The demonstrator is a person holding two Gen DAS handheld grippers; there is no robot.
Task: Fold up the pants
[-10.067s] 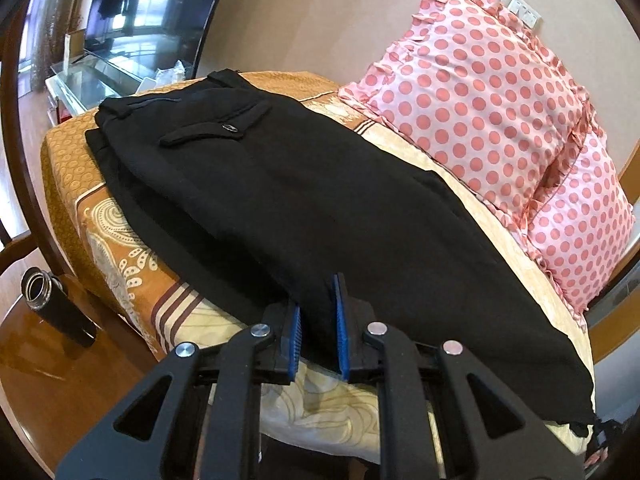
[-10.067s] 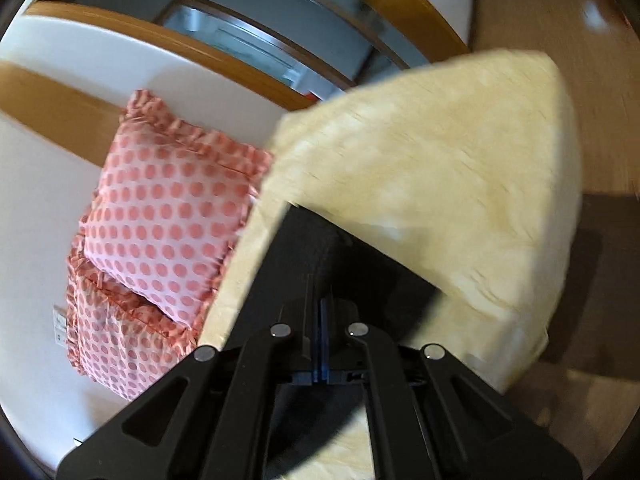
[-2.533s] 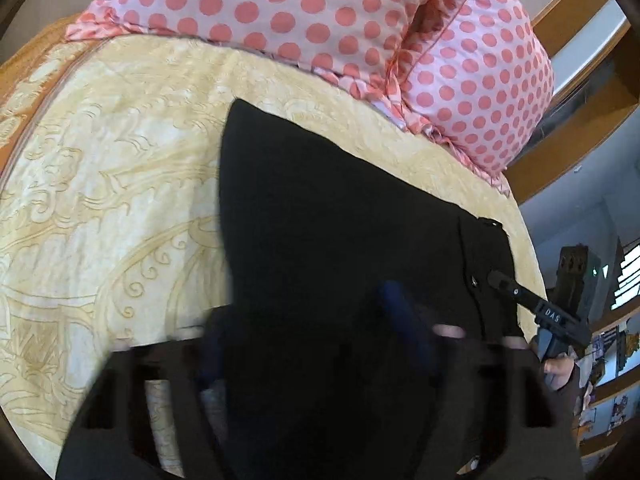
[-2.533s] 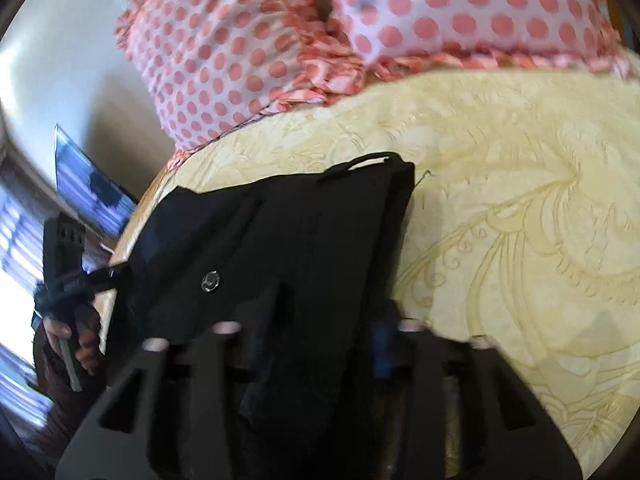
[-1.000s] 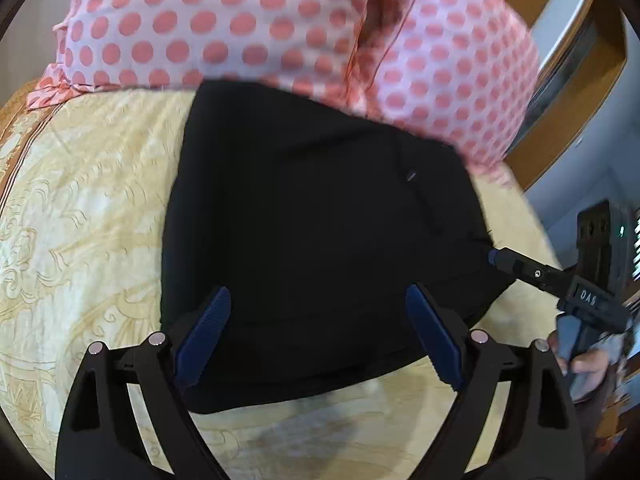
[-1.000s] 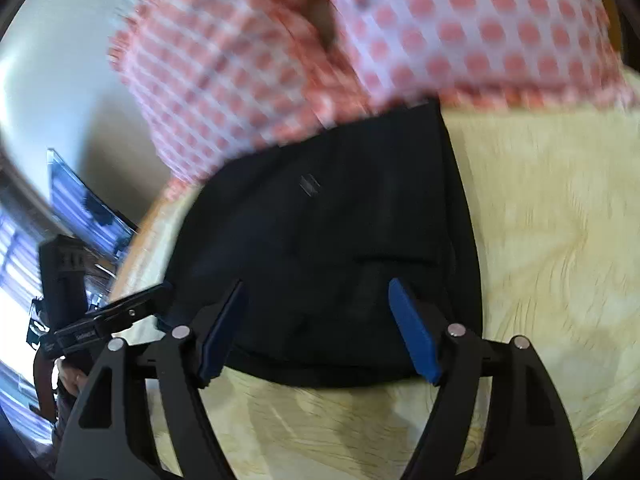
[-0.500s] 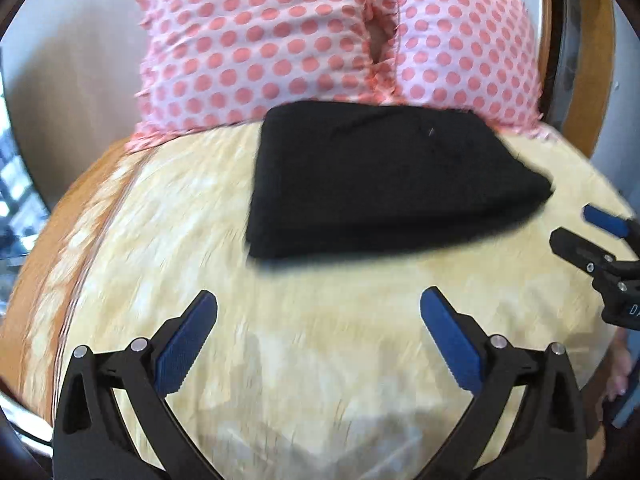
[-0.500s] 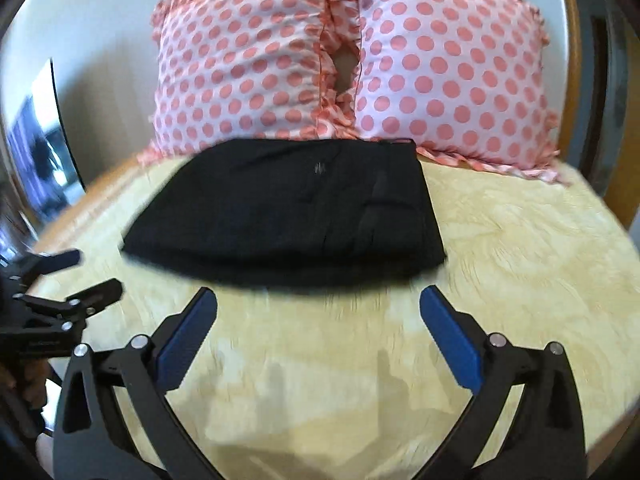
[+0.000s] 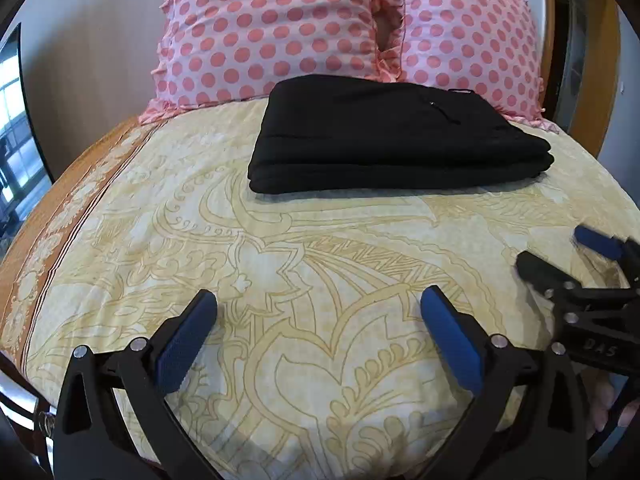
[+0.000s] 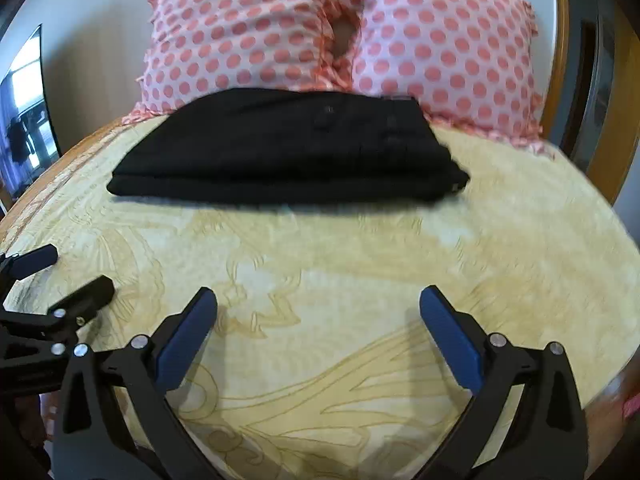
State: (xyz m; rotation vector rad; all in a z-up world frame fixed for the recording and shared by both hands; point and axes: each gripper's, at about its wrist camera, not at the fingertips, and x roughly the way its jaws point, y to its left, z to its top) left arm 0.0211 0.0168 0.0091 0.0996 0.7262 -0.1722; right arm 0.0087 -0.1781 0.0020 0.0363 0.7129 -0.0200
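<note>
The black pants (image 9: 392, 136) lie folded in a flat rectangular stack on the yellow patterned bedspread (image 9: 280, 264), close to the pillows; they also show in the right wrist view (image 10: 288, 152). My left gripper (image 9: 318, 312) is open and empty, held back over the bedspread well short of the pants. My right gripper (image 10: 318, 312) is open and empty too, likewise apart from the pants. The right gripper shows at the right edge of the left wrist view (image 9: 560, 256), and the left gripper at the left edge of the right wrist view (image 10: 60, 276).
Two pink polka-dot pillows (image 9: 280, 28) (image 9: 468, 36) lean against the wooden headboard (image 9: 592, 80) behind the pants. An orange border (image 9: 52, 216) runs along the bed's left edge. A dark screen (image 10: 28, 112) hangs on the left wall.
Both grippers let go of the pants and drew back from them toward the bed's near edge. The pants now lie folded by the pillows, untouched.
</note>
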